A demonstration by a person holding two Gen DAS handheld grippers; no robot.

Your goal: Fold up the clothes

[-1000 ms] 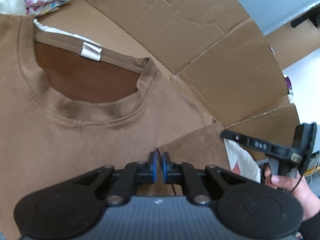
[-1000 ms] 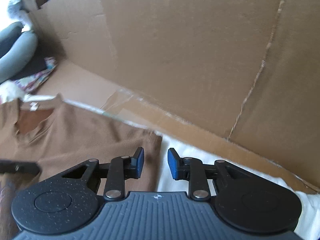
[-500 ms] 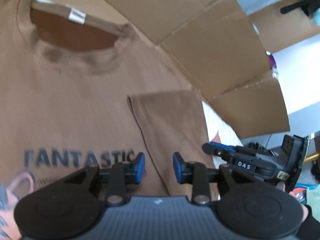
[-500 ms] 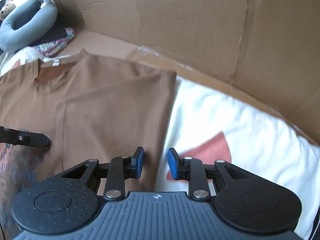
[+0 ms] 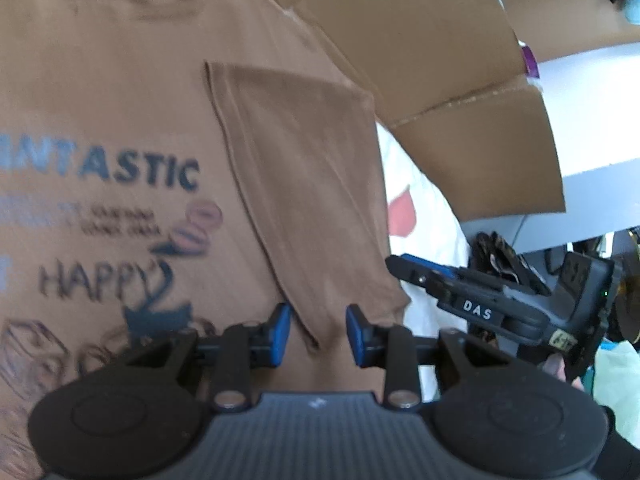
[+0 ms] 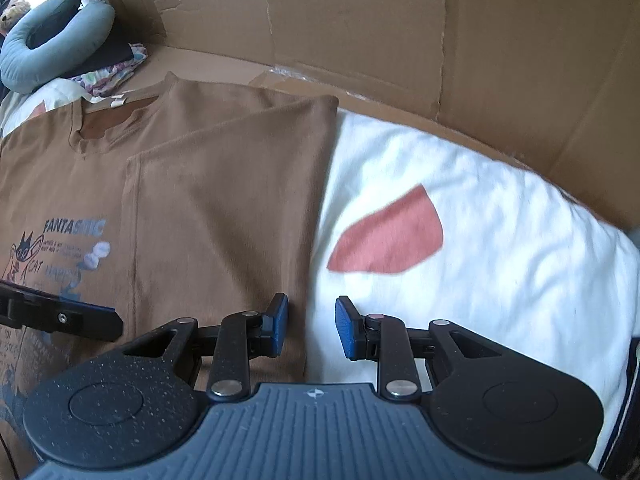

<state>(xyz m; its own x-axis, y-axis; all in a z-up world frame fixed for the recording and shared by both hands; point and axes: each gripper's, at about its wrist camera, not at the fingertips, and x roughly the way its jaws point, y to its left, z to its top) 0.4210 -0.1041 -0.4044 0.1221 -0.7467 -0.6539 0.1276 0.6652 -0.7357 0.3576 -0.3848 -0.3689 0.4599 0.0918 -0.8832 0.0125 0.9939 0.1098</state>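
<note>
the brown t-shirt [image 6: 208, 208] lay front up on a white bedsheet [image 6: 480, 232], ringed at the back by cardboard walls [image 6: 360, 20]. one side of it, sleeve included, was already folded inward: a plain brown panel [image 5: 304, 184] lay over the chest, its hem edge running down toward the left gripper [image 5: 316, 330] and just covering the end of the printed word "fantastic" [image 5: 132, 172]. its folded outer edge ran straight down to the gap in the right gripper [image 6: 310, 326].

the left jaws had just been opening; they stood partly apart with only the panel's lower corner showing below and between them, and the pads pressed on nothing. the right jaws were likewise part-open and empty, one pad over the brown cloth, the other over the bedsheet. the right gripper also showed in the left view, just off to the side of the left jaws.

by my judgement the first side fold was done and released. left to do: the opposite side and its sleeve, out of sight beyond the left jaws so its condition could not be told, then the lengthwise folds from the bottom toward the collar [image 6: 108, 120]. the task looked early, perhaps a third through.
</note>
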